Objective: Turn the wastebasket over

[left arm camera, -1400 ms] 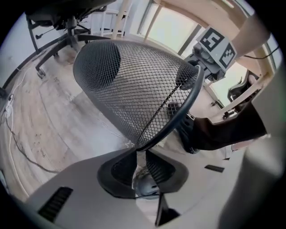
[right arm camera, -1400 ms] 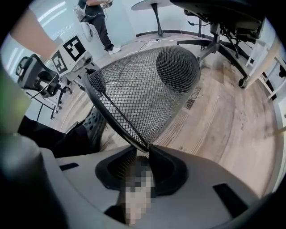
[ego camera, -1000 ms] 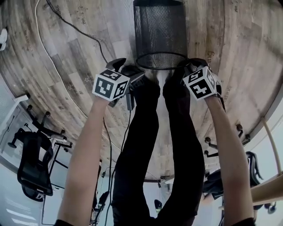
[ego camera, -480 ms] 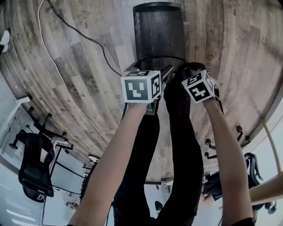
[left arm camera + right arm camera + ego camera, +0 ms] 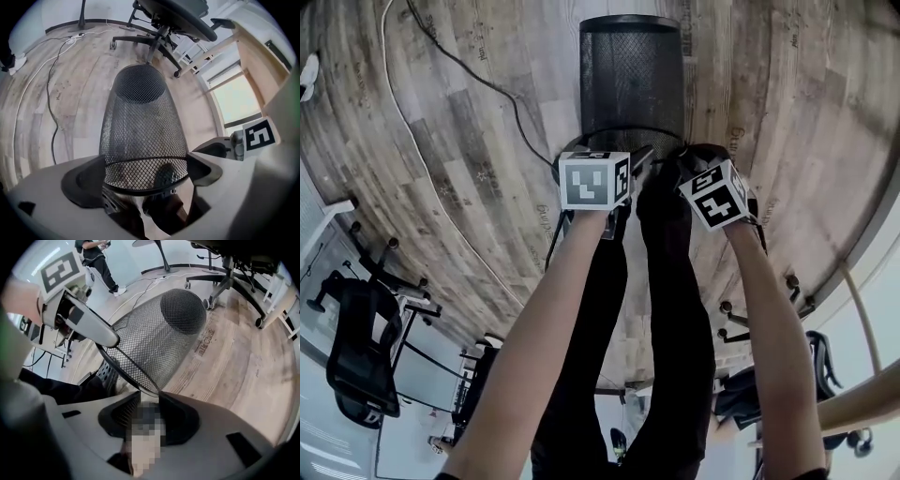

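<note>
Pinching rim of empty mesh wastebasket [image 5: 630, 80]: right gripper [image 5: 148, 401].

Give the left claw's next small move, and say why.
Probably close the left claw onto the rim of the wastebasket. Its jaws have just been opening and stand wide with the rim's near edge between them, ungripped, while the right claw pinches the rim alone.
</note>
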Motion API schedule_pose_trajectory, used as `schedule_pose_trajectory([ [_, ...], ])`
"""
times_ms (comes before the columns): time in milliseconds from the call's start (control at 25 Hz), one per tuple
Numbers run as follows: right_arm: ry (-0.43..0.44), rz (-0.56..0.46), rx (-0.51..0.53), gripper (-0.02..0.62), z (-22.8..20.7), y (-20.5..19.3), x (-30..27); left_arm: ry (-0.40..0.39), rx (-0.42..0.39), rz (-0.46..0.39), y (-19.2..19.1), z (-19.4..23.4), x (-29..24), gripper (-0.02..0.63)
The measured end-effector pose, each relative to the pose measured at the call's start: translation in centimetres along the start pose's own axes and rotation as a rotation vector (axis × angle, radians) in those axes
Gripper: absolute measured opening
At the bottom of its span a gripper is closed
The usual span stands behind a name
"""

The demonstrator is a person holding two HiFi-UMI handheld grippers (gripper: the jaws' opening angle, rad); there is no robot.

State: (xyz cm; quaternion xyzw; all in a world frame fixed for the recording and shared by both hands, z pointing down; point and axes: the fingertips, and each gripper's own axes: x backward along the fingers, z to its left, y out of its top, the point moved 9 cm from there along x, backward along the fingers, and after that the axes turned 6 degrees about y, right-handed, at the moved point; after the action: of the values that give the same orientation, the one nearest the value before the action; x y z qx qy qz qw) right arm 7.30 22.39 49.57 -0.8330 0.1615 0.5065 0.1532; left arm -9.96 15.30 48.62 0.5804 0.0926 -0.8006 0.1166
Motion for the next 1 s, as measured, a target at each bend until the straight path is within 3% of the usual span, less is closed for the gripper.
schedule_pose_trajectory([
  [240, -0.052, -0.046, 0.052, 0.122, -4.0, 3.7, 4.7, -0.016, 0.014, 0.025, 0.3, 0.0, -0.6, 0.551],
  [480, -0.070, -0.098, 0.202, 0.246, -9.0, 12.2, 7.2, -0.015, 0.012, 0.005, 0.1, -0.3, -1.0, 0.564],
  [600, -0.031, -0.104, 0.307, 0.301, -9.2, 16.9, 6.7, -0.016, 0.012, 0.001, 0.0, -0.2, -1.1, 0.569],
  [880, 0.083, 0.066, 0.680, 0.389, -7.3, 22.9, 2.8, -0.040, 0.015, 0.016, 0.0, 0.4, -1.0, 0.571],
  [1000, 0.145, 0.166, 0.702, 0.418, -7.9, 23.4, 1.7, -0.044, 0.018, 0.023, 0.1, 0.1, -1.3, 0.572],
])
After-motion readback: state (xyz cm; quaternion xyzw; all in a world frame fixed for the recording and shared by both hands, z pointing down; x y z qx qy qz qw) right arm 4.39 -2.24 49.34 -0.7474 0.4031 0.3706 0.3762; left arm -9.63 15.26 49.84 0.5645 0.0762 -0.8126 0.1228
